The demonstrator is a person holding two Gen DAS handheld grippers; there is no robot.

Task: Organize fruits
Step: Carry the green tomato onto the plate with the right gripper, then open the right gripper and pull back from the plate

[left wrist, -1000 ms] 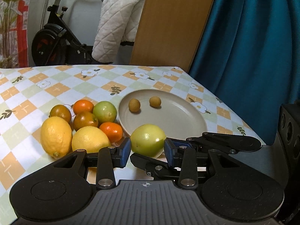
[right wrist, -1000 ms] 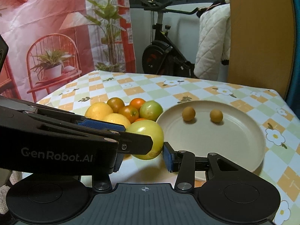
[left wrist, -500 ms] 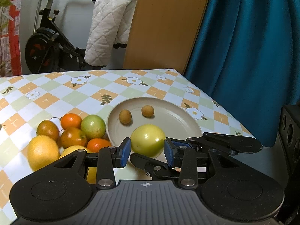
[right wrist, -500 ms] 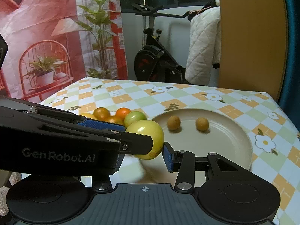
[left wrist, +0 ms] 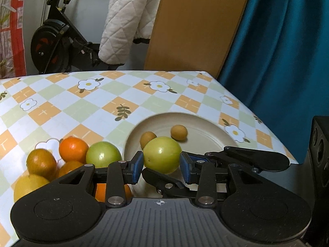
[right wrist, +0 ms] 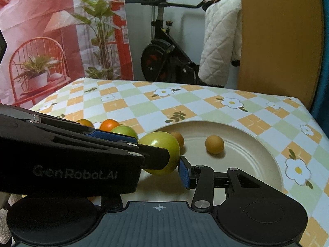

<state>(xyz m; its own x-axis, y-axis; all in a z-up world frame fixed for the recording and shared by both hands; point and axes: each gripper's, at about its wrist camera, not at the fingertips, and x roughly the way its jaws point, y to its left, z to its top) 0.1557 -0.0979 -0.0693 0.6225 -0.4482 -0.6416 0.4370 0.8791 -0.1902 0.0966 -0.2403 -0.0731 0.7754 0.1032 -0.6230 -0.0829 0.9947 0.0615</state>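
A pale green round fruit (left wrist: pixel 161 156) (right wrist: pixel 162 144) hangs over the near left part of the beige plate (left wrist: pixel 205 119) (right wrist: pixel 246 144). My left gripper (left wrist: pixel 161 166) is shut on it, a blue pad on each side. My right gripper (right wrist: pixel 159 170) comes in from the right and grips the same fruit; its right pad touches the skin, while its left finger is hidden behind the left gripper. Two small tan fruits (left wrist: pixel 178 132) (right wrist: pixel 214 144) lie in the plate. Left of the plate is a pile: a green fruit (left wrist: pixel 102 154), an orange one (left wrist: pixel 73 149), brownish ones and lemons.
The table with the checked floral cloth (left wrist: pixel 115 94) ends close to the plate's right side. A black box with round holes (left wrist: pixel 320 154) stands there. Beyond the far edge are a teal curtain, a wooden board (left wrist: pixel 195 26) and an exercise bike (right wrist: pixel 164 57).
Both grippers have carried the green fruit together from beside the pile to above the plate's near left part. The pile has slid left and down in both views.
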